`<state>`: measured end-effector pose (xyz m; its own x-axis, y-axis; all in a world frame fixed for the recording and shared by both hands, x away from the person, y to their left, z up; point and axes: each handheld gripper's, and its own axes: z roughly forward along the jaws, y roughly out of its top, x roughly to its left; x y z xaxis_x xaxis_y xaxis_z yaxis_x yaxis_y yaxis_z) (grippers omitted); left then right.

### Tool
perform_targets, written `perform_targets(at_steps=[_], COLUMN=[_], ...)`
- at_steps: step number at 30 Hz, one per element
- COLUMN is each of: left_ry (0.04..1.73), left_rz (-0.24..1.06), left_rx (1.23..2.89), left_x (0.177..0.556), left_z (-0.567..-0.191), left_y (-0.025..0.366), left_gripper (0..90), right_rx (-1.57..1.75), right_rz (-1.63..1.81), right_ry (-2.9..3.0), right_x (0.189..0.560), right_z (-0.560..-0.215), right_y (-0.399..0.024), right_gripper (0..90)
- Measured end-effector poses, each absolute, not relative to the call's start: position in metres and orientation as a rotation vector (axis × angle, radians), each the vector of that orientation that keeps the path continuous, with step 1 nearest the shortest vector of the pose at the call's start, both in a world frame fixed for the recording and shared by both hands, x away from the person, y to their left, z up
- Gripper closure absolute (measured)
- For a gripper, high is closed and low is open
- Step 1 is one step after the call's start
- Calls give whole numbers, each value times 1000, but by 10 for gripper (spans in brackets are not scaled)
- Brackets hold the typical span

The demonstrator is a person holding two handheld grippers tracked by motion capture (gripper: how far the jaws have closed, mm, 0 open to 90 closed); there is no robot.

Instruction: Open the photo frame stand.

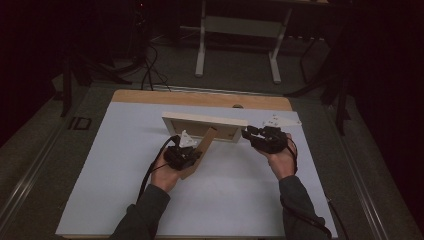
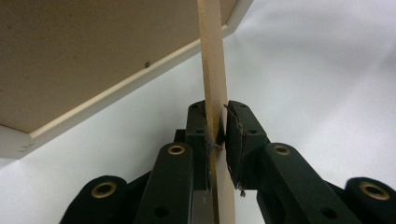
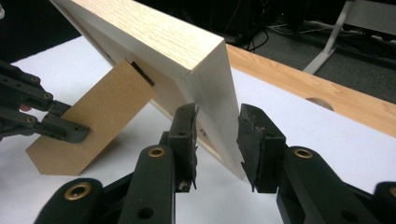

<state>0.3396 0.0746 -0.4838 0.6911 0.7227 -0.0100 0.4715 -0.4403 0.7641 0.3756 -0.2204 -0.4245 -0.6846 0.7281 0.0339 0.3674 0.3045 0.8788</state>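
A light wooden picture frame (image 1: 205,120) stands upright on the white table cover (image 1: 125,170), its back toward me. A brown fibreboard prop leg (image 1: 204,146) slants down from its back. My left gripper (image 1: 194,151) is shut on that leg, and in the left gripper view the thin leg (image 2: 212,65) runs between the pinched jaws (image 2: 216,128) below the frame's back (image 2: 70,56). My right gripper (image 1: 247,133) holds the frame's right end. In the right gripper view both pads (image 3: 217,135) press the frame's side (image 3: 154,37), and the leg (image 3: 93,121) and left gripper (image 3: 51,125) show farther left.
The wooden table edge (image 1: 200,98) with a round hole (image 1: 238,106) runs behind the white cover. Farther back stand the white legs of another table (image 1: 201,50), dark stands and floor cables (image 1: 150,70). Bare white cover lies left of and in front of the frame.
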Motion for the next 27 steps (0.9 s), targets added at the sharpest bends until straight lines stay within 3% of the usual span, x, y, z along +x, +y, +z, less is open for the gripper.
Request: perform_targets(at_steps=[8,17,27], left_ry=[909,885,874], left_rz=[423,395,390], left_rx=[2124,2123,2102], left_x=[337,334,332], left_z=[-487,-487,-483], left_y=[74,75,79], left_gripper=[799,707,673], right_rx=[990,1015,1039], right_rz=[1343,1338,1301], right_ry=[2216,2241,2284], right_x=[372,368,369], right_z=[-435,-445,-455], right_y=[-216,-218,-220], right_gripper=[663,650,633])
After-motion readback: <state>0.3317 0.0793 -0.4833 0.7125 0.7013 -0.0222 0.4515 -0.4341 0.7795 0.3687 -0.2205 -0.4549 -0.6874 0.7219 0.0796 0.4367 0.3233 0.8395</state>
